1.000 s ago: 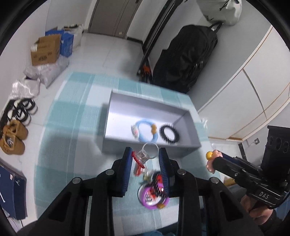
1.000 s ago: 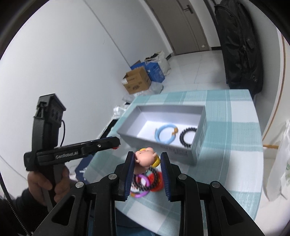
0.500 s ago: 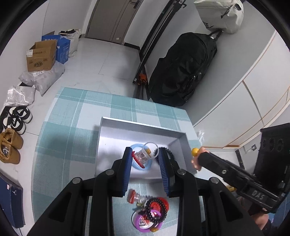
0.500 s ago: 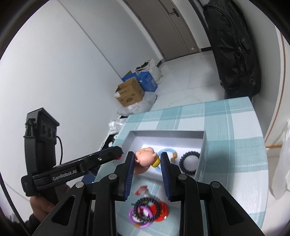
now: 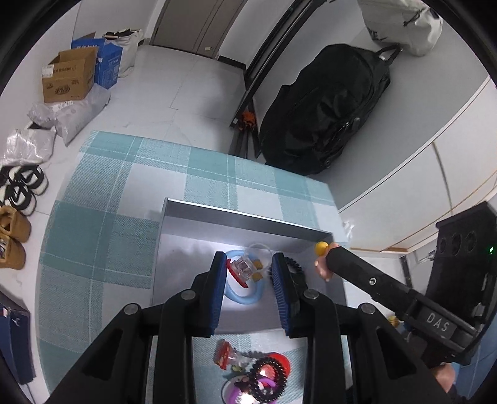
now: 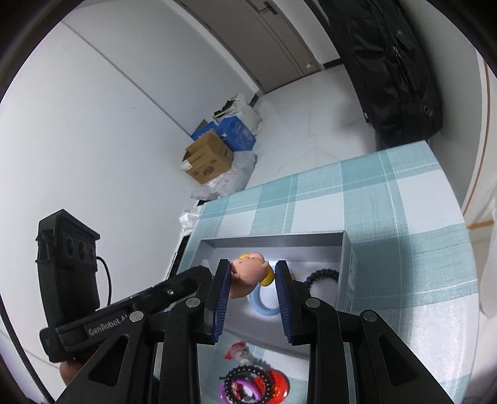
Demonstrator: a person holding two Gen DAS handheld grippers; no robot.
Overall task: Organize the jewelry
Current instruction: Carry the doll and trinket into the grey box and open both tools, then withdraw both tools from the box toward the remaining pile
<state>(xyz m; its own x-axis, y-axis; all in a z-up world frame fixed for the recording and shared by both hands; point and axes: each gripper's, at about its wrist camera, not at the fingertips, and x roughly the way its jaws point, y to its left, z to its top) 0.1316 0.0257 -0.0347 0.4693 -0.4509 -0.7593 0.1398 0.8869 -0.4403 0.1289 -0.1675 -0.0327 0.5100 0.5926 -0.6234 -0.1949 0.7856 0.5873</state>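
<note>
Jewelry: clear ring (image 5: 245, 265) clenched in left fingers (image 5: 217, 279) | doll charm (image 6: 248, 275) clenched in right fingers (image 6: 281, 289) | both over tray (image 5: 245, 219) | light, rigid, slippery; grip bodies | rest heaped near on counter (image 5: 102, 199)

White walls (image 6: 93, 130), tiled floor (image 5: 186, 93), door (image 5: 192, 25)
</note>
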